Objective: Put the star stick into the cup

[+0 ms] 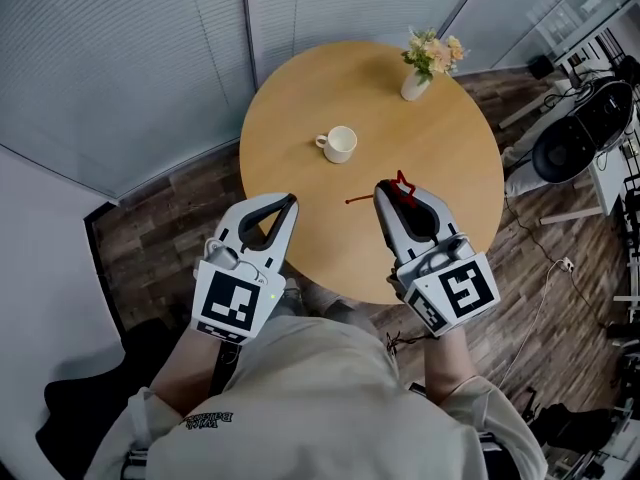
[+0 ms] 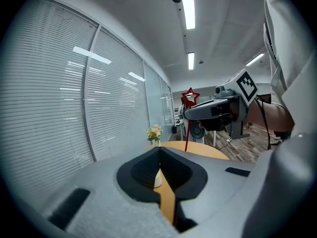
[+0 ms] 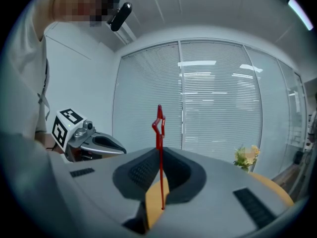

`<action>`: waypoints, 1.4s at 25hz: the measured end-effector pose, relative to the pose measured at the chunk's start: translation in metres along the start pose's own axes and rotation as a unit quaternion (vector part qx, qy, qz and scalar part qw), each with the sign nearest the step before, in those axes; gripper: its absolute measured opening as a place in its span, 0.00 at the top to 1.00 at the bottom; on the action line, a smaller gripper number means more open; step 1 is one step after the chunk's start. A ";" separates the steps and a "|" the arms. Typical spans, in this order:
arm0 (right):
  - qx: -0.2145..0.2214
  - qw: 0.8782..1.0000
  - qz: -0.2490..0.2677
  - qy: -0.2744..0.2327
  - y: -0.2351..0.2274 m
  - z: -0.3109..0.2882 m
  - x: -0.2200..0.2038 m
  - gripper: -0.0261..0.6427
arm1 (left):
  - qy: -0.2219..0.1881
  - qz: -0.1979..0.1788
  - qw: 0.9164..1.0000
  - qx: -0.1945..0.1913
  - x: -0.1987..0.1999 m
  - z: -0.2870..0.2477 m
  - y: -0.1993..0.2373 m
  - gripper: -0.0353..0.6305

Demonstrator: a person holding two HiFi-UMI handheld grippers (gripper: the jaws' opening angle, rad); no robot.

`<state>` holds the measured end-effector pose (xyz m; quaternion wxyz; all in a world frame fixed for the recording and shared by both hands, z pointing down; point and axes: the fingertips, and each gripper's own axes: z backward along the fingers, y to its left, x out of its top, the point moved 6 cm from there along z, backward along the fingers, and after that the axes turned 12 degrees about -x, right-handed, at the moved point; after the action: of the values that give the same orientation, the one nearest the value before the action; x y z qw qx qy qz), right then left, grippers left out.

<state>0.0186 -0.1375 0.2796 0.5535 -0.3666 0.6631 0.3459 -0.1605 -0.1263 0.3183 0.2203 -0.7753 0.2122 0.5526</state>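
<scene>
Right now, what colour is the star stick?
Red. The star stick shows best in the right gripper view.

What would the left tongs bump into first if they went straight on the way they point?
Probably the white cup on the table: it sits right in line beyond the left tongs. They might pass above it, though; their height is unclear.

Head view looks steeply down over the person's chest onto the round table point(image 1: 300, 138), left gripper point(image 1: 290, 200) and right gripper point(image 1: 385, 186) close, low in frame. Left gripper view peers along its jaws across the table, right gripper and star stick point(image 2: 186, 133) right of centre. Right gripper view tilts up at the window blinds point(image 3: 218, 103), left gripper lower left. All share the flower vase point(image 1: 416, 85).
</scene>
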 end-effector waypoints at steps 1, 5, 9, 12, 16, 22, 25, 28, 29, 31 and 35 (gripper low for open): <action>-0.001 1.000 0.000 -0.001 -0.002 0.001 0.000 0.91 | 0.001 0.002 1.000 0.000 -0.001 -0.001 -0.001 0.91; 0.000 1.000 -0.005 -0.006 -0.010 0.003 -0.001 0.91 | 0.004 0.007 1.000 0.002 -0.002 -0.007 -0.005 0.91; 0.013 1.000 -0.007 -0.007 -0.021 0.000 -0.003 0.91 | 0.010 0.010 1.000 0.017 0.003 -0.014 -0.004 0.91; 0.022 1.000 -0.010 -0.006 -0.032 -0.004 -0.005 0.91 | 0.014 0.013 1.000 0.024 0.007 -0.022 -0.004 0.91; 0.027 0.999 -0.021 -0.008 -0.045 -0.008 -0.009 0.91 | 0.019 0.011 0.999 0.025 0.010 -0.036 -0.007 0.91; 0.014 0.999 -0.033 -0.022 -0.068 -0.026 -0.006 0.91 | 0.003 0.003 0.999 0.041 0.023 -0.054 0.004 0.91; 0.012 0.999 -0.037 -0.033 -0.075 -0.037 0.003 0.91 | -0.012 -0.004 0.999 0.050 0.035 -0.061 0.017 0.91; 0.010 0.998 -0.038 -0.044 -0.081 -0.052 0.012 0.91 | -0.015 -0.014 0.998 0.055 0.041 -0.069 0.031 0.91; 0.010 0.998 -0.039 -0.047 -0.083 -0.057 0.014 0.91 | -0.016 -0.017 0.998 0.057 0.042 -0.072 0.036 0.91; 0.011 0.998 -0.037 -0.050 -0.085 -0.069 0.018 0.91 | -0.020 -0.022 0.998 0.058 0.045 -0.079 0.045 0.91; 0.004 0.998 0.007 -0.056 -0.084 -0.092 0.025 0.91 | -0.025 -0.029 0.998 0.056 0.049 -0.095 0.061 0.91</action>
<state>0.0447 -0.2607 0.2640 0.5888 -0.3394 0.6352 0.3670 -0.1083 -0.2346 0.2928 0.2848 -0.7536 0.2143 0.5524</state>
